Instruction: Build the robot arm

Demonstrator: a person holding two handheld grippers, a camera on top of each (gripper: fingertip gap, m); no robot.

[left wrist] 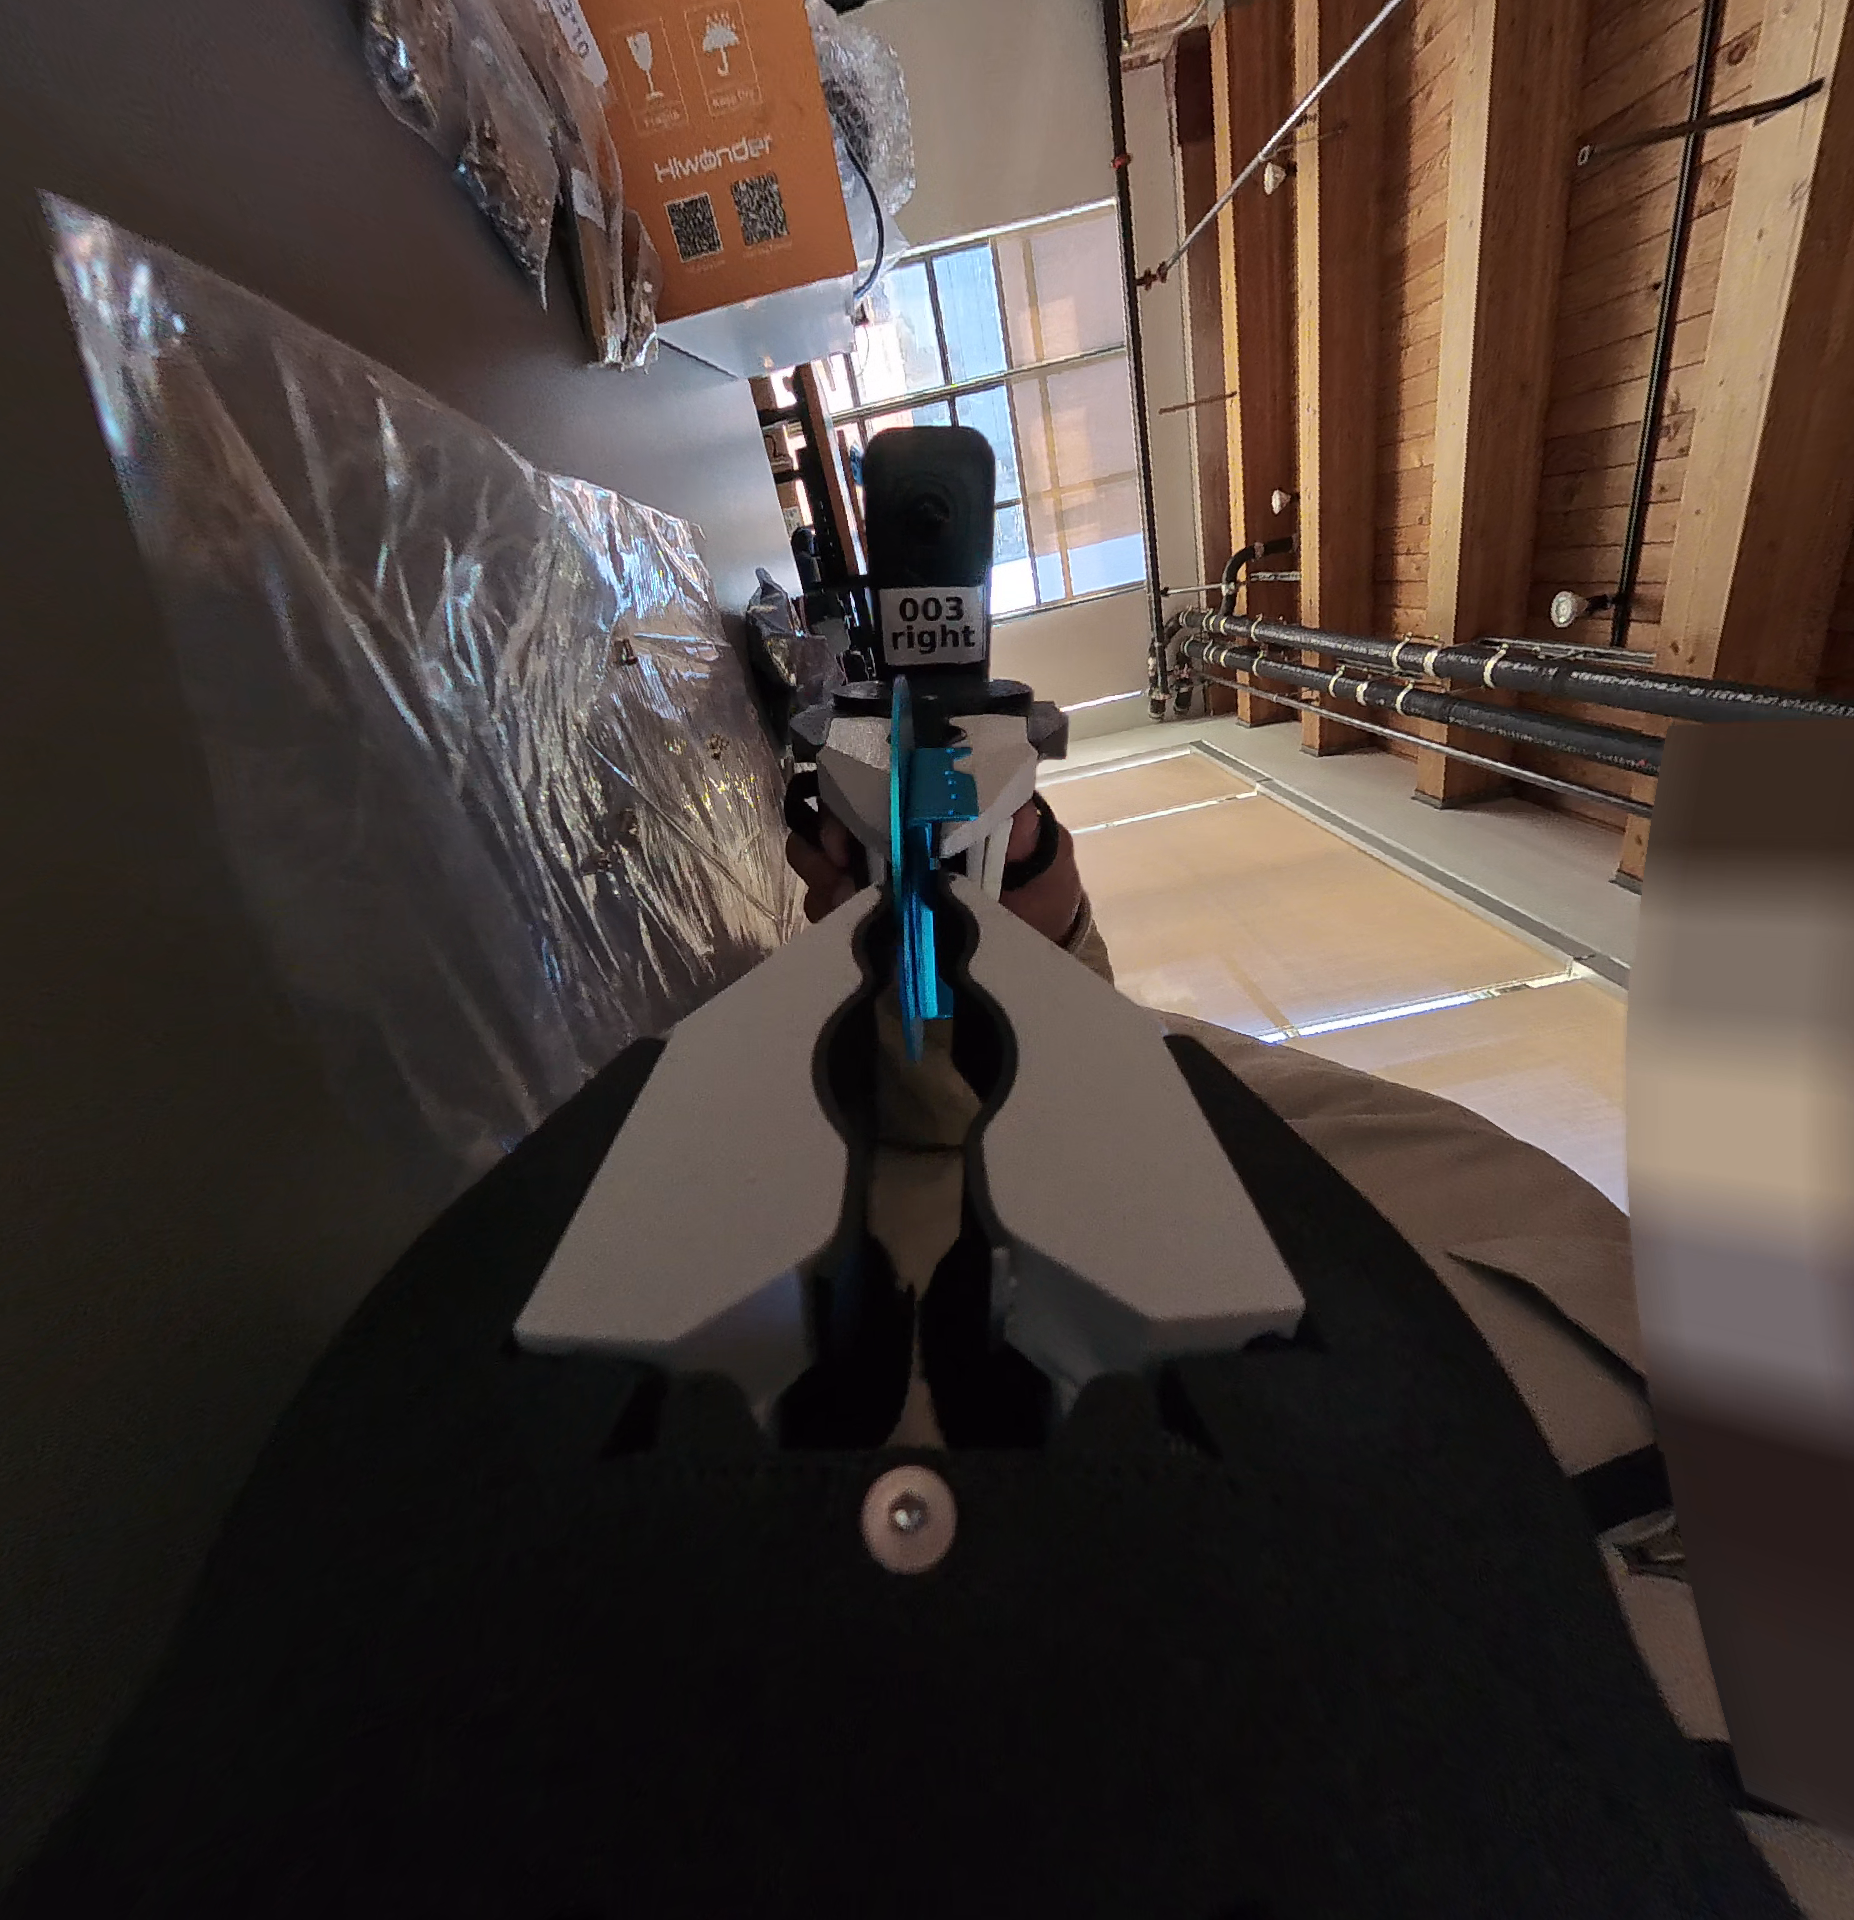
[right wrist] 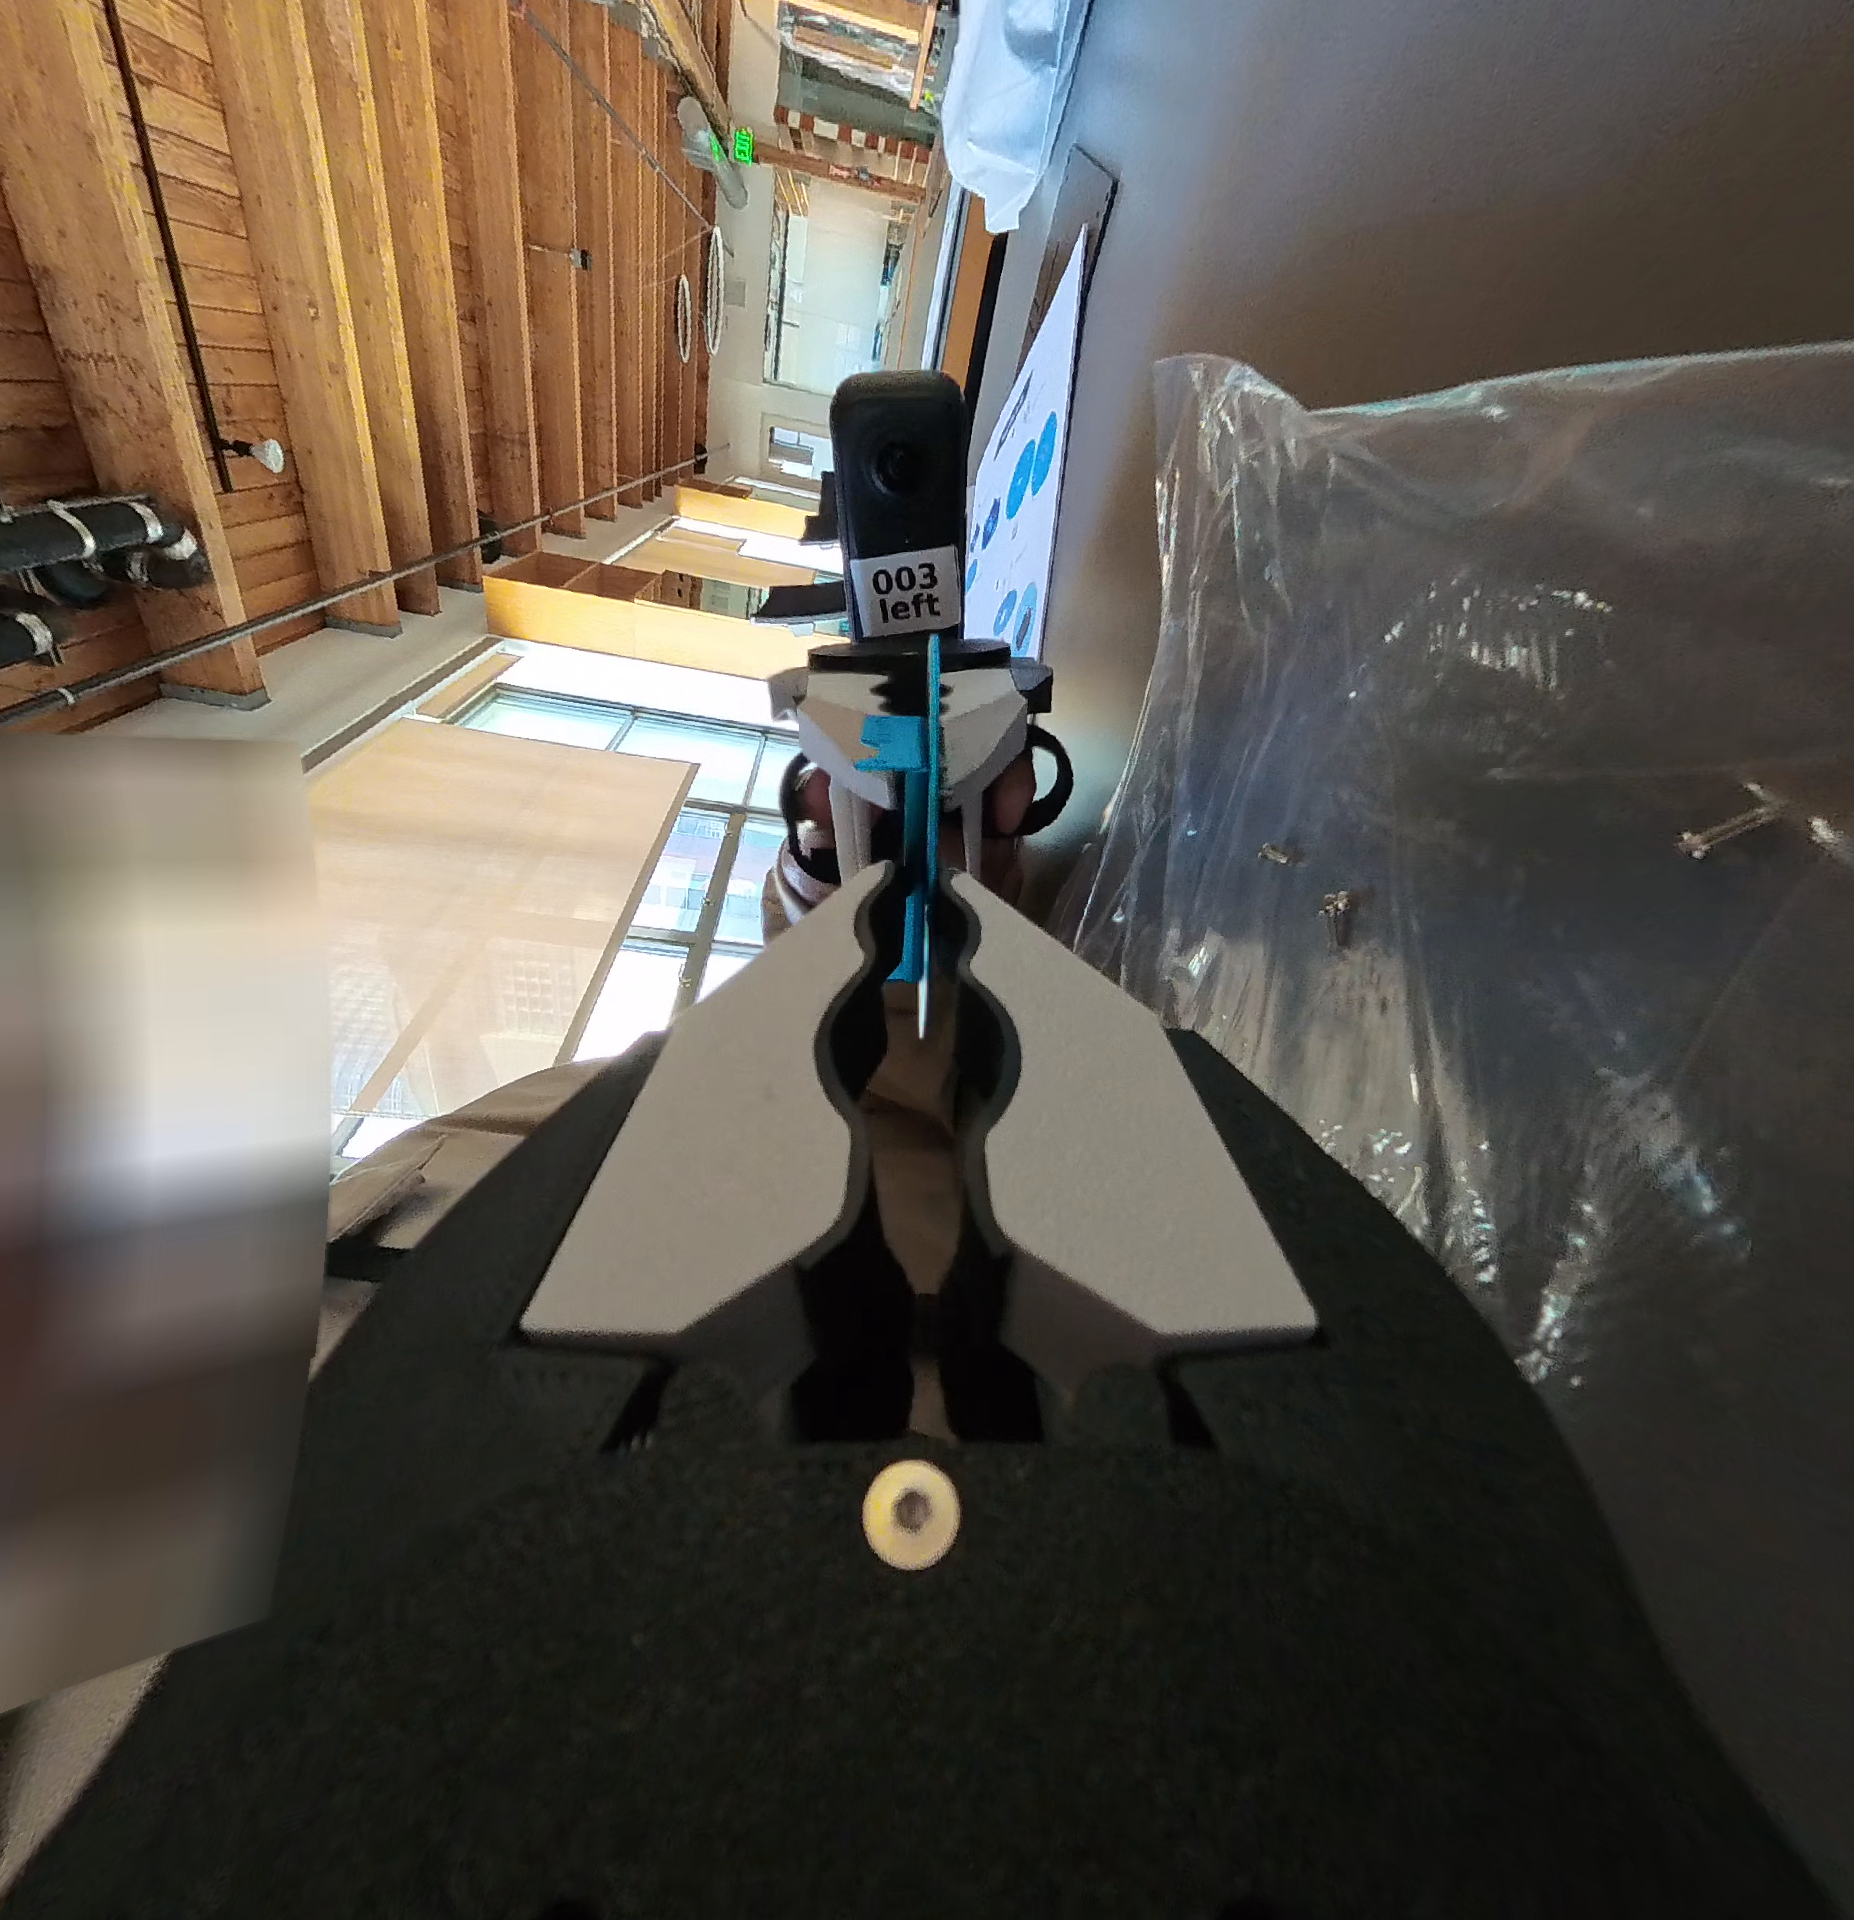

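A thin blue metal part (left wrist: 915,977), a flat plate seen edge-on with a toothed bracket on it, hangs in the air between my two grippers, which face each other. In the left wrist view my left gripper (left wrist: 918,902) is shut on the near end of the part. The right gripper (left wrist: 928,800) opposite grips its far end, with a black camera above it and a hand behind. In the right wrist view my right gripper (right wrist: 921,878) is shut on the blue part (right wrist: 915,935), and the left gripper (right wrist: 918,764) holds the other end.
Both views are turned sideways. A clear plastic bag (left wrist: 466,727) with loose screws (right wrist: 1723,831) lies over a dark sheet close by. An orange cardboard box (left wrist: 725,156), a white poster with blue circles (right wrist: 1037,447), wooden beams (left wrist: 1474,416), black pipes (left wrist: 1422,675) and windows lie beyond. A beige sleeve (left wrist: 1318,1143) is near. The tips of both grippers are at nearly the same place.
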